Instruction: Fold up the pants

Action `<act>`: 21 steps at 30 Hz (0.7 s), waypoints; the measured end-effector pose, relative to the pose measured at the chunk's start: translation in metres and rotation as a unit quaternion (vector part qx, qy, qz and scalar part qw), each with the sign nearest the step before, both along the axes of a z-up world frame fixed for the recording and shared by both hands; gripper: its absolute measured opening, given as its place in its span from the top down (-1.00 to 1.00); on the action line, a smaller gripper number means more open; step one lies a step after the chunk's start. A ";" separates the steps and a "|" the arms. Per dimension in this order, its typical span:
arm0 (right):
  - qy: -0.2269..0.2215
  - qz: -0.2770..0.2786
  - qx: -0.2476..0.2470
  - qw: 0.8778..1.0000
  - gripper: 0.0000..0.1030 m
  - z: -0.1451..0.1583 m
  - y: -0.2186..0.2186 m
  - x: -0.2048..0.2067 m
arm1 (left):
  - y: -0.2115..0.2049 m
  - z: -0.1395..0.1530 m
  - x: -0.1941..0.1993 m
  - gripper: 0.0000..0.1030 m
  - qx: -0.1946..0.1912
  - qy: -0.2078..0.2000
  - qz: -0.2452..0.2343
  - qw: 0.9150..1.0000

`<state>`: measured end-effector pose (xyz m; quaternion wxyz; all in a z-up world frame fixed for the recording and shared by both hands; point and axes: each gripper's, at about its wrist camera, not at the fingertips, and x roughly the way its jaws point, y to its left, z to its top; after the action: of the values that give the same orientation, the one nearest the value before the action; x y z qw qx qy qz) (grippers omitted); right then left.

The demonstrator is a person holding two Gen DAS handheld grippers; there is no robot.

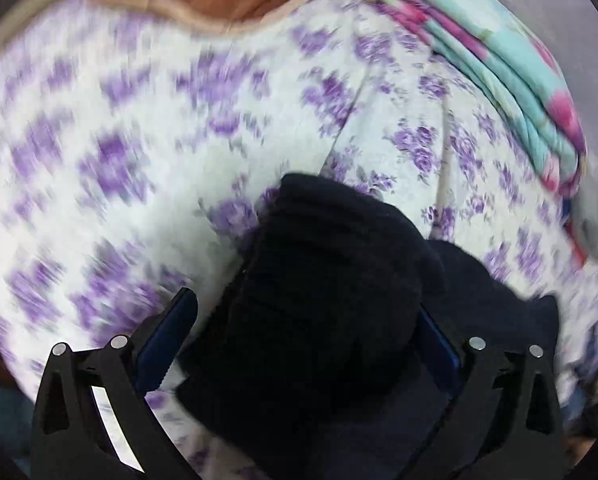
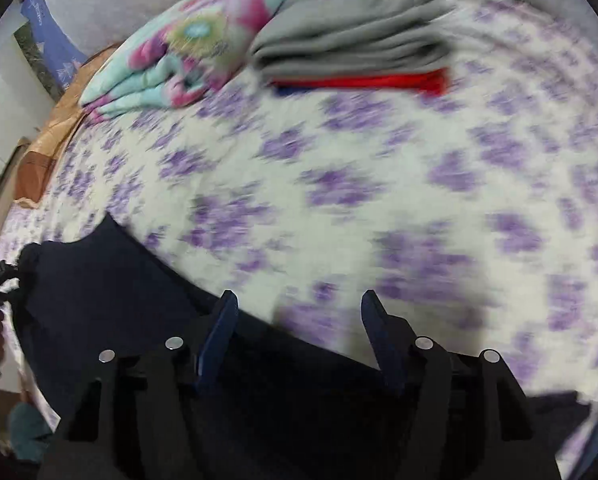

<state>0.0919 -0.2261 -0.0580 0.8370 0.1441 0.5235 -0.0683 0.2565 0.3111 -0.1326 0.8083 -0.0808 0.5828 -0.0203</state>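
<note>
On the purple-flowered bedspread (image 2: 339,168) the dark navy pants (image 2: 111,280) lie spread near the bed's front edge, and both views smear, so fine detail is lost. Over on the left wrist view, the left gripper (image 1: 303,320) has a thick bunch of that dark cloth, ribbed like a waistband or cuff, packed between its blue-padded fingers (image 1: 171,332); the fingers stand fairly wide, and the bundle fills the gap on the right side, so it reads as grasping the pants, though the near pad shows a sliver of bedspread beside it. Right wrist view now: the right gripper (image 2: 299,320) stands released, jaws apart with only bedspread and the cloth's edge beneath them, nothing pinched. Progress? By my reckoning we are mid-fold: the fabric looks flat and doubled in one broad panel, one end gathered, no neat finished packet yet. Squaring the layers and a further fold seem left. At the far side a folded teal floral blanket (image 2: 171,56) and a stack of folded grey and red clothes (image 2: 355,52) sit well apart from the action.
</note>
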 end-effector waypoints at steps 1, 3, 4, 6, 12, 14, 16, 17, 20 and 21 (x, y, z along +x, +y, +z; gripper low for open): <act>-0.001 -0.004 0.009 1.000 -0.26 0.002 -0.006 -0.010 | -0.005 0.006 -0.003 -0.92 0.020 -0.011 -0.007 1.000; -0.002 0.003 0.029 1.000 -0.26 0.003 -0.015 -0.034 | -0.008 0.014 -0.009 -0.92 0.032 -0.020 -0.005 0.999; 0.001 0.015 0.030 0.999 -0.26 -0.002 -0.014 -0.041 | -0.008 0.018 -0.014 -0.91 0.031 -0.026 -0.003 0.999; 0.020 0.027 0.002 0.999 -0.13 -0.012 -0.015 -0.043 | -0.014 0.025 -0.024 -0.91 0.030 -0.036 -0.007 0.999; 0.023 0.029 -0.011 0.999 0.25 -0.023 -0.025 -0.047 | -0.029 0.030 -0.038 -0.90 0.048 -0.041 -0.037 0.997; 0.028 0.067 -0.017 0.997 0.25 -0.026 -0.013 -0.046 | -0.039 0.028 -0.042 -0.90 0.039 -0.036 -0.051 0.997; 0.026 0.096 -0.026 0.995 0.23 -0.027 0.001 -0.047 | -0.048 0.029 -0.047 -0.90 0.035 -0.038 -0.061 0.997; 0.026 0.105 -0.026 0.994 0.23 -0.027 0.005 -0.048 | -0.052 0.029 -0.049 -0.90 0.034 -0.038 -0.069 0.996; 0.027 0.130 -0.023 0.991 0.22 -0.032 0.017 -0.051 | -0.061 0.021 -0.053 -0.90 0.034 -0.024 -0.082 0.996; 0.027 0.134 -0.026 0.990 0.22 -0.032 0.019 -0.052 | -0.062 0.018 -0.054 -0.90 0.040 -0.020 -0.082 0.996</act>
<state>0.0397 -0.2074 -0.0901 0.8273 0.0492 0.5589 0.0274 0.2029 0.2487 -0.1144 0.8183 -0.0002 0.5712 -0.0649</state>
